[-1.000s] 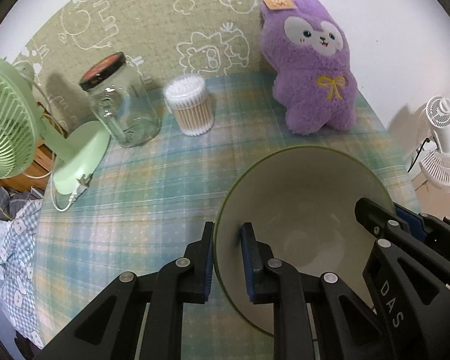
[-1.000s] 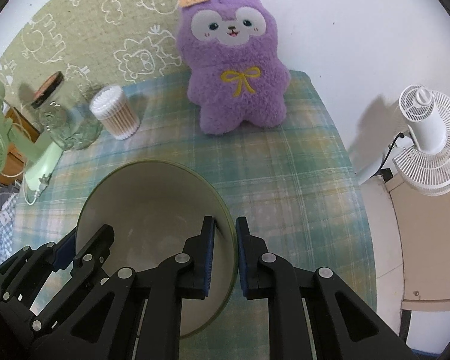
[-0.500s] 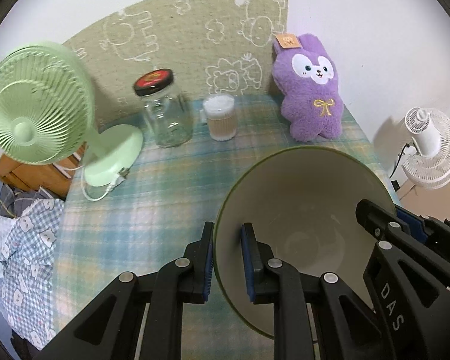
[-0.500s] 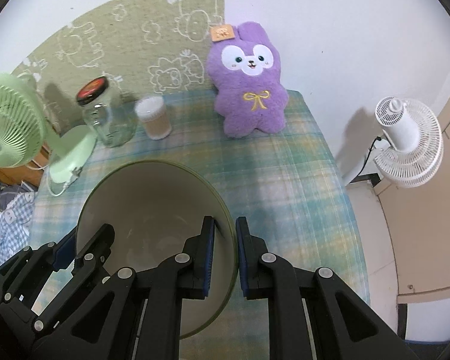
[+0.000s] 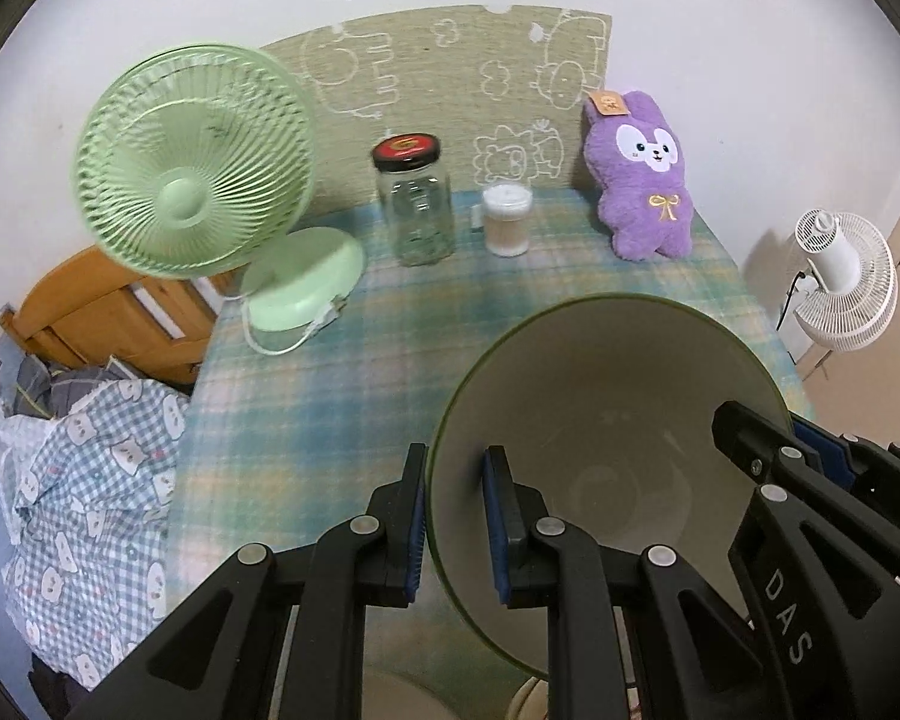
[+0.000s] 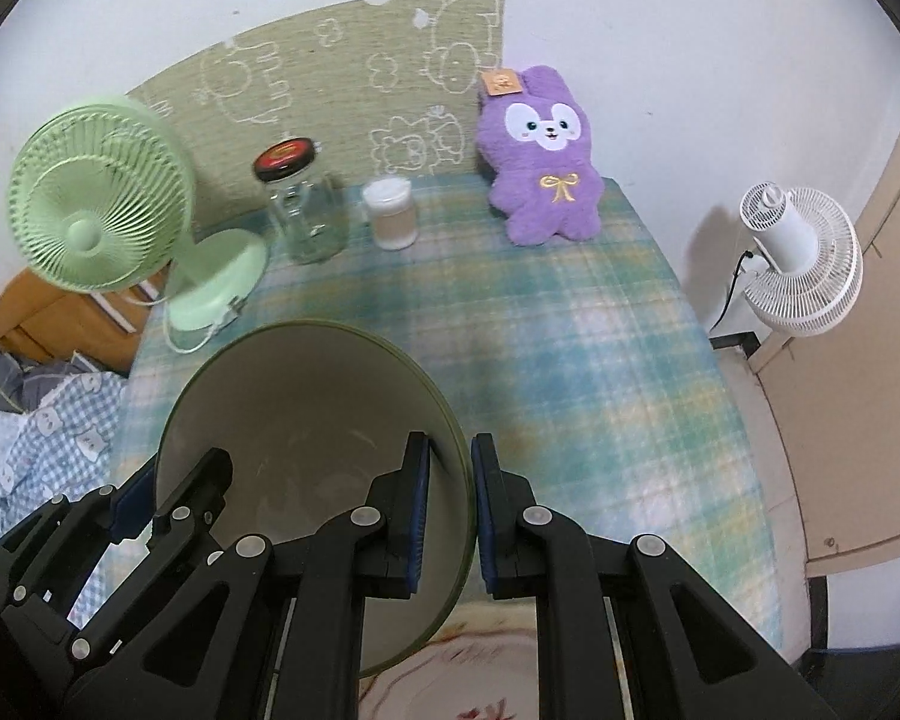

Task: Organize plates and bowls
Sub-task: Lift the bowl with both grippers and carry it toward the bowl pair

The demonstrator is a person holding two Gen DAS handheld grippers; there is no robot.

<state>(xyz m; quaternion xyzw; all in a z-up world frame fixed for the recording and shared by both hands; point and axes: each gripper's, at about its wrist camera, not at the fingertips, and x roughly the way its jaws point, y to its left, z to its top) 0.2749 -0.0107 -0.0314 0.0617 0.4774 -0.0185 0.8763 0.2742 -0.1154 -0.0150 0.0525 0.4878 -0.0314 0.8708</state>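
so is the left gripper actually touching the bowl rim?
Touching. The left wrist view shows the left gripper with one blue pad on each side of the bowl wall, pressed on its rim with no gap.

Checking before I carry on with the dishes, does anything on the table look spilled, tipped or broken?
Nothing stands out. The jar, cotton swab tub and green fan stand upright; the plush rabbit leans on the wall. The bowl, held tilted by both grippers, looks intact.
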